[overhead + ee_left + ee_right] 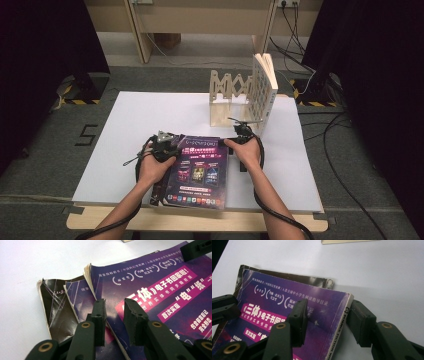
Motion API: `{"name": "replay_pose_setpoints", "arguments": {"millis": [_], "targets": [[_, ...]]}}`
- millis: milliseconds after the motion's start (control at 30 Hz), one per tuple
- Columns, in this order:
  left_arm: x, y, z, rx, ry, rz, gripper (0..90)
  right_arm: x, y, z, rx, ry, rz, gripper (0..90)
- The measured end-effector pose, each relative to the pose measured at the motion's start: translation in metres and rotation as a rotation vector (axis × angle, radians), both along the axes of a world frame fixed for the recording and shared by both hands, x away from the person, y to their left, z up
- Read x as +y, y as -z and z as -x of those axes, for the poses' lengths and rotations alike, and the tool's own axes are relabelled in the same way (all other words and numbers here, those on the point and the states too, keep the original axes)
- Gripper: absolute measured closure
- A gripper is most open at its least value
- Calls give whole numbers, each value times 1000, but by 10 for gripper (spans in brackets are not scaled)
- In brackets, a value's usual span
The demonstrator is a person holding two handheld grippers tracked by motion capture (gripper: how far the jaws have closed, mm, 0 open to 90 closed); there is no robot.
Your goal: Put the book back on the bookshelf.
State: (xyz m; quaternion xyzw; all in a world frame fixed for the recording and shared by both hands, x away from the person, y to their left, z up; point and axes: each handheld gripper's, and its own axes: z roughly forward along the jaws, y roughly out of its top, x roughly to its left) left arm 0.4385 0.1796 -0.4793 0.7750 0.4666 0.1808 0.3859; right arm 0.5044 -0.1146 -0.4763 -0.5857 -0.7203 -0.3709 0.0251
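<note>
Purple book (199, 170) flat on bench (125, 125), topmost of stack, long axis running away from person. Right gripper (325, 316) jaws wide, straddling spine corner, apparently not pressing. Left gripper (113, 315) jaws part-open over opposite corner, holding nothing.

I see bare forearms with no sleeves, each hand carrying a black two-jaw tool: the left gripper (172, 144) wears a grey three-cornered plate on top, and the right gripper (239, 134) is plain black. A thick black cable loops back from each along the arm. Up close, my jaws are matte black blocks with small round holes, hinged on arms with brass-coloured rivets.
</note>
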Motion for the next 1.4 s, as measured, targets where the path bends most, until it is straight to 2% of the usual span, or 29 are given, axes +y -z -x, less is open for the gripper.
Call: {"name": "replay_pose_setpoints", "arguments": {"millis": [267, 367, 467, 533, 633, 733, 867, 967, 1100, 1233, 1367, 1400], "targets": [[1, 0, 0, -3, 2, -10, 703, 2, -16, 4, -67, -8, 15, 681], [0, -1, 0, -1, 2, -15, 704, 2, -20, 4, -58, -15, 16, 693], [0, -1, 0, 0, 2, -16, 704, 1, -18, 1, -43, -23, 17, 682], [0, -1, 0, 1, 1, -17, 704, 1, -15, 1, -26, -16, -2, 682], [0, -1, 0, -1, 2, -16, 704, 0, -12, 1, -37, -22, -6, 679], [0, -1, 0, -3, 1, -18, 704, 1, -12, 0, -19, -30, -8, 679], [2, -1, 0, -4, 4, -16, 703, 0, -16, 0, -20, -40, -39, 740], [5, -1, 0, 4, -2, 10, 685, 0, -22, 1, -38, -43, -61, 766], [13, 0, 1, 5, -19, 47, 588, 1, -27, 3, -44, -43, -74, 780], [25, -3, 4, -20, -49, 84, 525, 1, -30, 5, -46, -36, -94, 788], [37, -8, 11, -84, -68, 75, 462, 2, -34, 7, -63, -35, -110, 796], [40, -9, 12, -95, -74, 74, 452, 3, -35, 7, -55, -29, -110, 798]]}}
